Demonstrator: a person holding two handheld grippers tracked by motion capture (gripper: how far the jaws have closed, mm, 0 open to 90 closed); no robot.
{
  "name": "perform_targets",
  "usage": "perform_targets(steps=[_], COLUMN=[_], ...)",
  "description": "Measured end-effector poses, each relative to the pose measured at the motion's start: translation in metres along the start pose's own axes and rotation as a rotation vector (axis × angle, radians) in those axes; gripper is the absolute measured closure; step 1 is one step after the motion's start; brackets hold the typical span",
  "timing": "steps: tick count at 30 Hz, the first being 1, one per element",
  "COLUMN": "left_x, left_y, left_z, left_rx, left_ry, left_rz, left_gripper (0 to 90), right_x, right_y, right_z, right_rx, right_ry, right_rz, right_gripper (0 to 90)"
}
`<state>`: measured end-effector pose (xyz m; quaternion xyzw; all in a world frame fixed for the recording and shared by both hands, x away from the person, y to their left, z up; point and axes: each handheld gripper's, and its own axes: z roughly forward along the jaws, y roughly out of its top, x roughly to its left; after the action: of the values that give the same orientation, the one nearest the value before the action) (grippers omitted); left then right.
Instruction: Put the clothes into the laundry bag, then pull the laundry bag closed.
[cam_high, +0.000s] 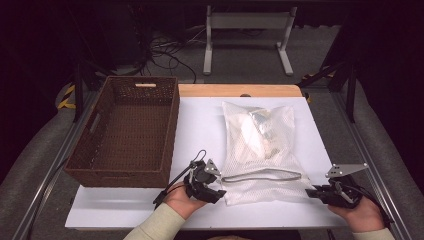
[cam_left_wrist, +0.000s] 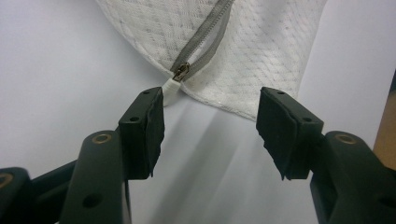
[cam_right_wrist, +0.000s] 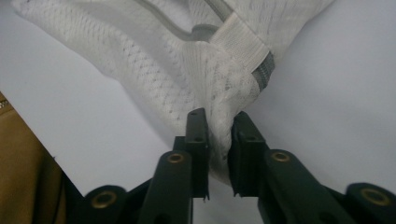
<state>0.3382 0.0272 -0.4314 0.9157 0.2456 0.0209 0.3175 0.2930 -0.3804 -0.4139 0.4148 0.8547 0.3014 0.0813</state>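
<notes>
At the near edge of a white rectangular tabletop (cam_high: 200, 125), two hand-held black two-jaw grippers, one at each lower corner of a white mesh zip-up laundry bag (cam_high: 260, 150). On the person's left, the left gripper (cam_high: 212, 192), cradled in a hand with a pale sleeve, jaws standing apart and gripping nothing; seen from the left gripper view, the bag's corner just ahead of the open jaws, with the small metal zipper slider (cam_left_wrist: 181, 72) and its white pull tab (cam_left_wrist: 169, 88) almost at the tip of the left-hand pad, whether touching or just short cannot be told. On the right, the right gripper (cam_right_wrist: 219, 140), jaws nearly together with a bunched fold of the bag's mesh pinched between the pads, beside the white fabric tab and grey zipper end (cam_right_wrist: 264, 70). Across the bag's near end, the grey zipper (cam_high: 260, 175) lying partly open in a shallow loop. Farther back inside the mesh, pale bundled contents, too blurred to identify. To the left of the bag and apart from it, a dark brown woven rectangular basket (cam_high: 100, 125), not between either gripper and the bag. Beyond the table's wooden far edge (cam_high: 240, 90), a grey metal stand (cam_high: 247, 40) and loose black cables (cam_high: 165, 50) on the floor.
</notes>
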Motion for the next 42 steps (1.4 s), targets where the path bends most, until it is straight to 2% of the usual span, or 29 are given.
perform_targets(steps=[3, 10, 14, 23, 29, 33, 35, 42], left_x=[0.0, -0.001, -0.001, 0.002, 0.004, 0.005, 0.005, 0.007], left_y=[-0.001, -0.005, -0.008, -0.013, -0.019, -0.023, -0.028, -0.038], left_z=[-0.003, -0.012, -0.016, -0.026, -0.033, -0.035, -0.038, -0.045], left_rx=[-0.011, -0.044, -0.067, -0.116, -0.138, -0.137, -0.141, -0.163], left_ry=[0.002, 0.011, 0.017, 0.037, 0.033, 0.033, 0.044, 0.052], left_rz=[-0.004, -0.007, -0.02, -0.033, -0.057, -0.07, -0.074, -0.112], left_gripper=[41.9, 39.5, 38.5, 37.3, 36.0, 34.9, 34.6, 35.6], right_x=[0.0, 0.008, 0.017, 0.034, 0.044, 0.048, 0.053, 0.062], right_y=[0.002, 0.011, 0.02, 0.044, 0.061, 0.07, 0.08, 0.092], right_z=[-0.006, -0.021, -0.022, -0.013, -0.003, 0.004, 0.015, 0.029], right_rx=[-0.052, -0.178, -0.226, -0.253, -0.263, -0.261, -0.25, -0.239], right_ry=[-0.027, -0.085, -0.084, -0.032, 0.005, 0.03, 0.054, 0.085], right_rz=[-0.011, -0.07, -0.111, -0.177, -0.218, -0.247, -0.27, -0.309], right_gripper=[56.8, 49.1, 48.9, 50.5, 50.9, 50.5, 50.5, 50.5])
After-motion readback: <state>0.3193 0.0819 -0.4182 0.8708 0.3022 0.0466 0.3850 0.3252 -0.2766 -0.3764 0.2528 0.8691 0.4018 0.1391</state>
